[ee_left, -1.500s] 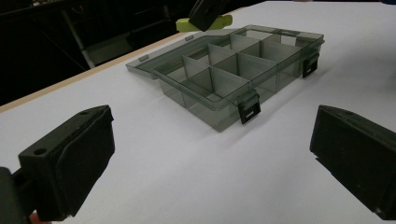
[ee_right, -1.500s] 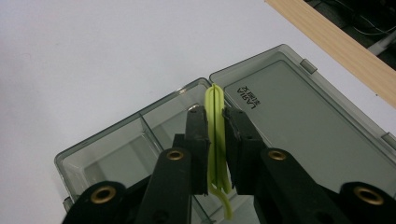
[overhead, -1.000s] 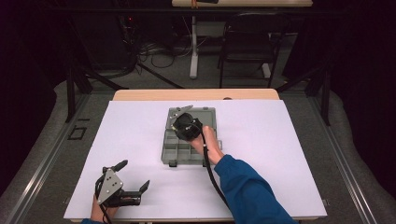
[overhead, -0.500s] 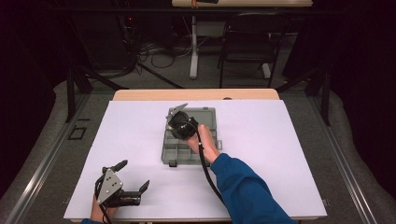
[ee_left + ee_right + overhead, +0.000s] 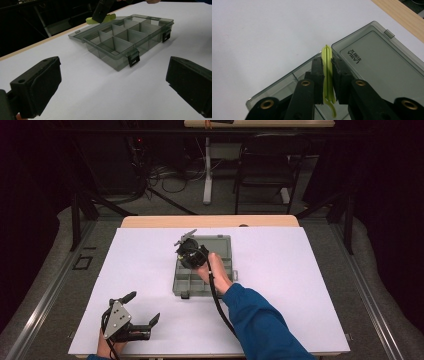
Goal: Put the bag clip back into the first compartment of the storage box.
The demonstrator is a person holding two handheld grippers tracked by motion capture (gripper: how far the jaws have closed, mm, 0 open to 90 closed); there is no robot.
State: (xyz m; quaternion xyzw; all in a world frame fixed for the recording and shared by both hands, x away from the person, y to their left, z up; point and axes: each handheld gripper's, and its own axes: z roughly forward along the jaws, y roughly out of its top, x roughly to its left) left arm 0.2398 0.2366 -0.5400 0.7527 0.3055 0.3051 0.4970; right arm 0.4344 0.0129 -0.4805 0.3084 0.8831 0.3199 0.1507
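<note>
Yellow-green plastic clip (image 5: pixel 327 75), thin and held on edge, sits clamped between the pads of the right gripper (image 5: pixel 327 82), poised above the far corner of a smoky grey compartment box (image 5: pixel 205 270) near the middle of the white table (image 5: pixel 310 285). The jaws press flat against its two faces, a grip that keeps the narrow piece upright and apparently ready to be lowered into one of the open cells. The box's hinged lid (image 5: pixel 377 62) lies folded back flat on the table on the far side, leaving every divider exposed; in the left gripper view the compartments (image 5: pixel 125 40) appear empty and both black latches (image 5: pixel 133 58) hang loose at the front wall. A blue sleeve (image 5: pixel 260 320) reaches in from the lower edge of the high view to carry the right gripper. Well apart, at the table's near left corner, the left gripper (image 5: pixel 131 317) rests with its jaws spread wide and nothing between them, seemingly waiting its turn.
</note>
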